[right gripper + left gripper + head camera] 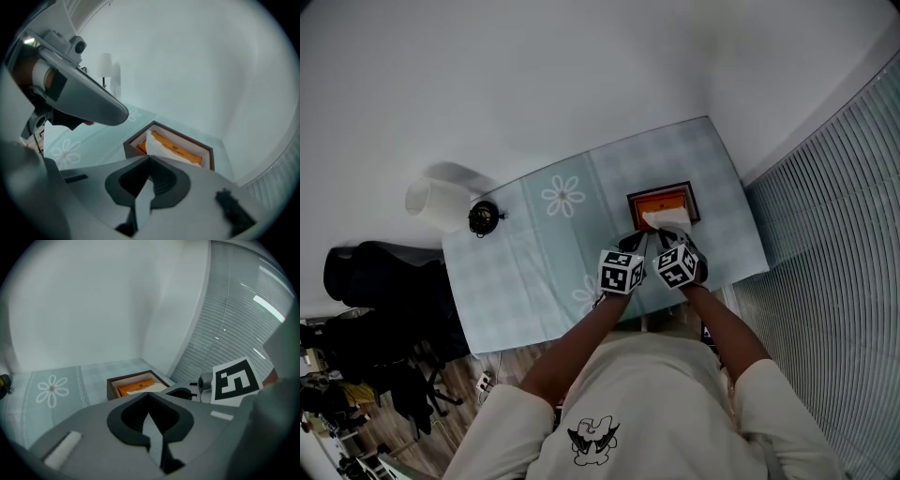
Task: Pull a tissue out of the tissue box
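Note:
A dark-framed tissue box (695,201) with an orange top lies on the light blue flowered tablecloth (534,262). The white tissue (660,219) sticks up from its slot. My right gripper (668,233) hangs over the box's near edge. In the right gripper view its tips (150,157) meet at the foot of the tissue (154,143), shut on it. My left gripper (635,240) is just to the left, beside the box (123,381); its jaws (149,393) are shut with nothing in them. The box (206,151) fills the middle of the right gripper view.
A white cylinder lamp (431,202) and a small black round object (485,217) stand at the table's left end. Slatted blinds (834,234) run along the right. Dark chairs and clothing (375,291) crowd the floor at left. A white wall lies beyond the table.

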Motion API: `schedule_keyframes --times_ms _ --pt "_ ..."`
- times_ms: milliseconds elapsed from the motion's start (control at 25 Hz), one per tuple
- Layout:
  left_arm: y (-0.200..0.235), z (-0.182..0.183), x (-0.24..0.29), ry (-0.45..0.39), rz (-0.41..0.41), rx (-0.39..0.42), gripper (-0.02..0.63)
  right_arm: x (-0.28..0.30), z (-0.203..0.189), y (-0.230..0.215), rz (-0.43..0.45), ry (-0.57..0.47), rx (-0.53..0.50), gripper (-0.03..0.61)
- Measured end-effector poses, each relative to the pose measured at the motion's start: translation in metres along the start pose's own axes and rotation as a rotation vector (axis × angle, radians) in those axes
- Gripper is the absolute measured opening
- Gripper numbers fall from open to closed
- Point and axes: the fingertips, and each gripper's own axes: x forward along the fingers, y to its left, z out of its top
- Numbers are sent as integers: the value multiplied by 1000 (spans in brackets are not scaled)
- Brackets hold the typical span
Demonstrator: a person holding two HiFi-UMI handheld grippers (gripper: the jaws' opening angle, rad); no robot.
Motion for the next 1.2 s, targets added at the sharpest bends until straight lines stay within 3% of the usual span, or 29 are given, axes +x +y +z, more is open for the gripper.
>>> schedule_keyframes --times_ms 640,1200 --pt "7 2 -6 -12 8 -5 8 -15 22 -5 14 -61 96 14" --pt "2 8 -19 -39 8 39 8 -54 41 -5 -5 -127 164 14"
